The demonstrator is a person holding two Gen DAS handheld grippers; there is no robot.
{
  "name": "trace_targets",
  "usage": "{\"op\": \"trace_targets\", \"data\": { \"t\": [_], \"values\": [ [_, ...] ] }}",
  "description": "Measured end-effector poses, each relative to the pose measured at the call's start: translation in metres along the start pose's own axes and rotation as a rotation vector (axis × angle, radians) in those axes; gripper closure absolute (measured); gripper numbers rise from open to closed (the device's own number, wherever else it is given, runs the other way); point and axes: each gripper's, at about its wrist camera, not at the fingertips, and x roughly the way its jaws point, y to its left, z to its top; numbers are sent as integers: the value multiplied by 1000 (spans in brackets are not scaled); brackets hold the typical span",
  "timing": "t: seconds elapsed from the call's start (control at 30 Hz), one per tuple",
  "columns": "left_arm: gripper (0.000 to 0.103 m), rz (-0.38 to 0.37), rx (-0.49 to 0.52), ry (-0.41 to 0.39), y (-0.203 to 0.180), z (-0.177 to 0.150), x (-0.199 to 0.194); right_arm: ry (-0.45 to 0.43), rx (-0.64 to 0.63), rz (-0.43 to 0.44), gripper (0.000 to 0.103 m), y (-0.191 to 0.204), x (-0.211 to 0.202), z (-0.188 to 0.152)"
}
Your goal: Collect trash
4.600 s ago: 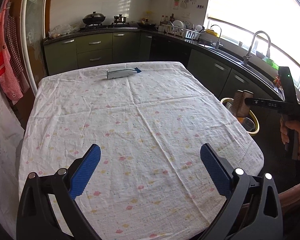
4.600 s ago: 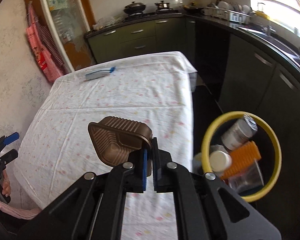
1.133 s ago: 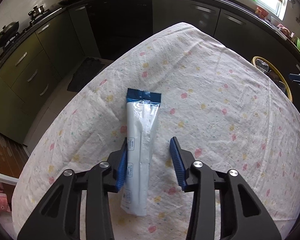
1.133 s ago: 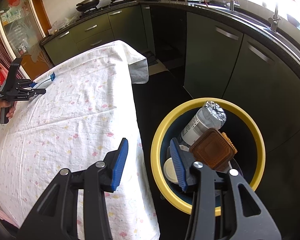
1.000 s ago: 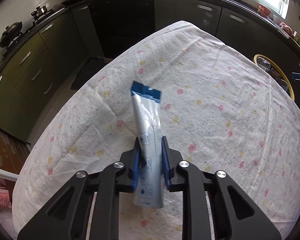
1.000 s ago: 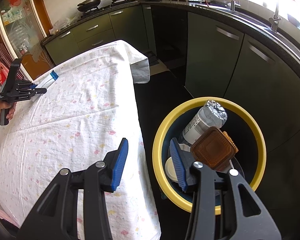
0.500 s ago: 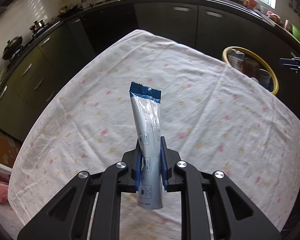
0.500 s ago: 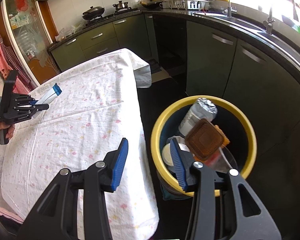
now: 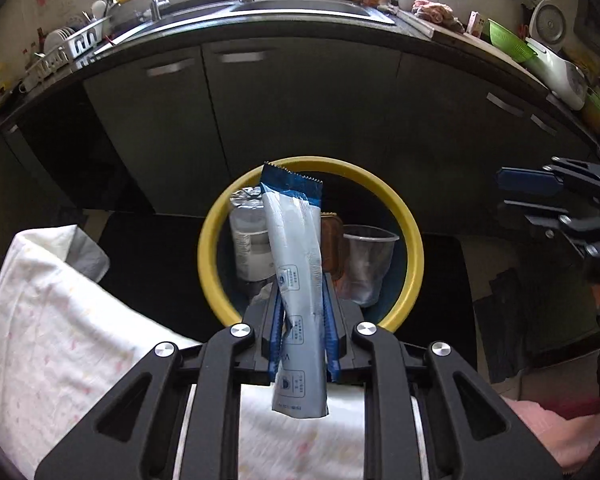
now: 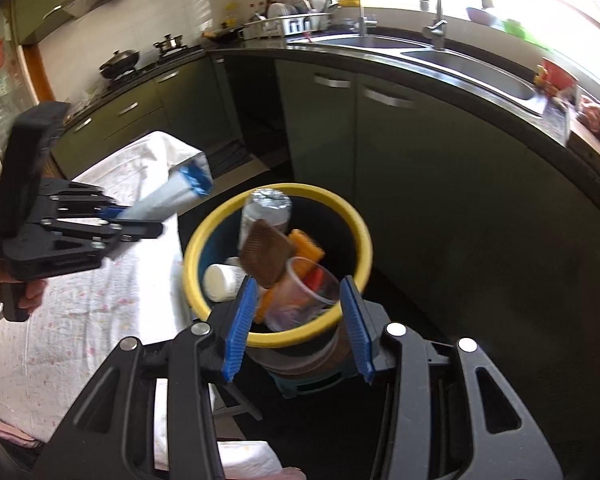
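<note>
My left gripper (image 9: 302,312) is shut on a silver wrapper with a blue end (image 9: 296,248) and holds it upright in the air, level with the table edge, pointing at the yellow-rimmed bin (image 9: 410,240). The right wrist view shows that left gripper (image 10: 140,216) with the wrapper (image 10: 176,190) left of the bin (image 10: 356,220). My right gripper (image 10: 298,322) is open and empty just above the bin's near rim; it also shows at the right of the left wrist view (image 9: 512,192). The bin holds a foil-topped bottle (image 10: 266,204), a brown tray (image 10: 264,258) and a clear cup (image 10: 300,296).
The table with the flowered cloth (image 10: 80,300) stands left of the bin. Dark green cabinets (image 10: 420,160) and a counter with a sink (image 10: 460,60) run behind the bin. The floor around the bin is dark.
My left gripper closed on the wrapper, lifted it off the table and carried it right towards the bin. My right gripper stayed open and dropped closer to the bin's rim.
</note>
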Motion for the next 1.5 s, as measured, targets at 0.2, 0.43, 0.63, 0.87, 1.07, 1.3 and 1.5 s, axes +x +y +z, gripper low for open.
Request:
{"op": "trace_targets", "data": {
  "t": [0.2, 0.43, 0.63, 0.87, 1.07, 1.3, 1.5],
  "values": [
    [36, 8, -150, -40, 11, 6, 10, -5, 14, 5, 52, -8, 4, -6],
    [5, 296, -300, -371, 9, -105, -140, -61, -58, 67, 52, 28, -11, -8],
    [5, 673, -537, -408, 1, -217, -233, -144, -182, 177, 24, 94, -41, -16],
    [5, 773, -753, -395, -8, -318, -293, -279, -270, 167, 7, 150, -89, -33],
    [5, 826, -733, -491, -40, -348, -333, -325, -292, 178, 7, 168, -120, -45],
    [5, 838, -757, -513, -62, -365, -348, -319, -297, 188, 7, 169, -129, -61],
    [5, 847, -768, -514, -70, -368, -351, -318, -284, 185, 7, 166, -130, -62]
  ]
}}
